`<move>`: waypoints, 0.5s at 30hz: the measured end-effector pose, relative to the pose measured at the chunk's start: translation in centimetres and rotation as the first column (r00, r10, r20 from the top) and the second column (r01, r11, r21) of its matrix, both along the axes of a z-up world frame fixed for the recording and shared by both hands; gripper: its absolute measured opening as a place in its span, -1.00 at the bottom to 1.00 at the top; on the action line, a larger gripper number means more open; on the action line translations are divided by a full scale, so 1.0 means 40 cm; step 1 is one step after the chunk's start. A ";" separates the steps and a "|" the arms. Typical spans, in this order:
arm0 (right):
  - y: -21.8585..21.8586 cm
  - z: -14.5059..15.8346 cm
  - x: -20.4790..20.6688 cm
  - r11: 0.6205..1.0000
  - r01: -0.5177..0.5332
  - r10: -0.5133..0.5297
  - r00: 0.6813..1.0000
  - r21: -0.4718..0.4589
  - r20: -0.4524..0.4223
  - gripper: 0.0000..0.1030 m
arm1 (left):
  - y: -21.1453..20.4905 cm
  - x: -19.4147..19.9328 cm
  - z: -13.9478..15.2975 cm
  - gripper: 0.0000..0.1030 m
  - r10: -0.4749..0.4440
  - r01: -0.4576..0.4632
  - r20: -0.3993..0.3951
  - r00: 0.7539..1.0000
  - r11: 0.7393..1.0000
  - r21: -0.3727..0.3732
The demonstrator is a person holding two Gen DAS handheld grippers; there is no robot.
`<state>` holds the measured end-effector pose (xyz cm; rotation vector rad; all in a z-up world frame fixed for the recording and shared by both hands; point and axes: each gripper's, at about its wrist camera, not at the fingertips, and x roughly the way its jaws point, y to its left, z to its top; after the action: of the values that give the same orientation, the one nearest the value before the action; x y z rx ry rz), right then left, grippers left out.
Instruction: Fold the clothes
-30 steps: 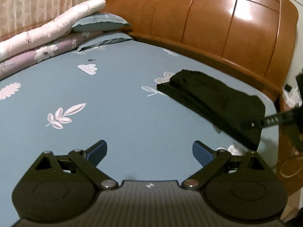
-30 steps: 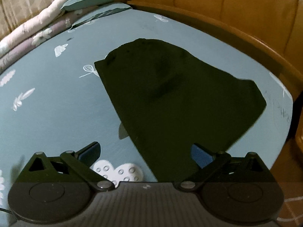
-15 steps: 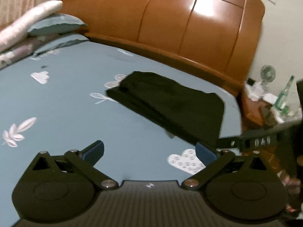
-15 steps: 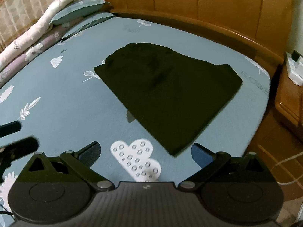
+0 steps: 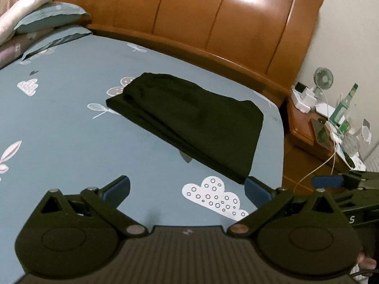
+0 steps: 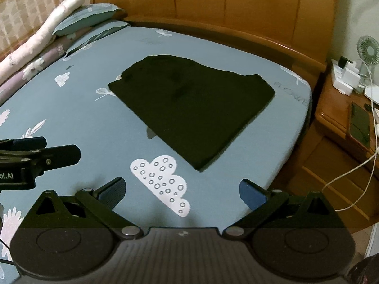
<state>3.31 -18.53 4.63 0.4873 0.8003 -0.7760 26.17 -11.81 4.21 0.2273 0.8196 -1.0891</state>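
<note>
A black garment (image 5: 194, 123) (image 6: 194, 104) lies folded flat in several layers on the blue patterned bed sheet (image 5: 71, 142) (image 6: 94, 127), near the bed's right corner. My left gripper (image 5: 187, 189) hovers open above the sheet, short of the garment's near edge, with nothing between its blue pads. My right gripper (image 6: 181, 189) is open too, over a white cloud print, also short of the garment. Each gripper shows at the side of the other's view: the right one at the right edge of the left wrist view, the left one at the left edge of the right wrist view.
A wooden headboard (image 5: 213, 19) (image 6: 236, 4) stands behind the bed. Pillows and rolled bedding (image 5: 35, 16) (image 6: 59, 30) are stacked at the far left. A wooden nightstand (image 5: 315, 132) (image 6: 343, 118) at the right holds a fan, a bottle, a phone and cables.
Both grippers have drawn back and up from the black garment, which now lies farther off and whole in view. The views have swung right, bringing in the nightstand.
</note>
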 end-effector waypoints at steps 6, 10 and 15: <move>-0.057 -0.013 -0.002 1.000 0.029 -0.029 0.999 0.012 0.036 1.00 | -0.034 -0.007 0.021 0.98 0.009 -0.010 0.061 0.998 1.000 0.021; -0.095 -0.015 0.011 1.000 0.021 -0.021 0.999 0.011 0.048 1.00 | -0.052 -0.002 0.032 0.98 0.047 -0.049 0.076 0.996 0.998 0.028; -0.132 -0.030 0.029 1.000 0.011 -0.012 0.999 0.017 0.039 1.00 | -0.065 0.006 0.020 0.98 0.076 -0.079 0.058 0.995 0.995 0.053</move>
<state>4.48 -23.81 3.43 0.5212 0.7692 -0.7687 26.41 -14.43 5.01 0.2691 0.8023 -0.9840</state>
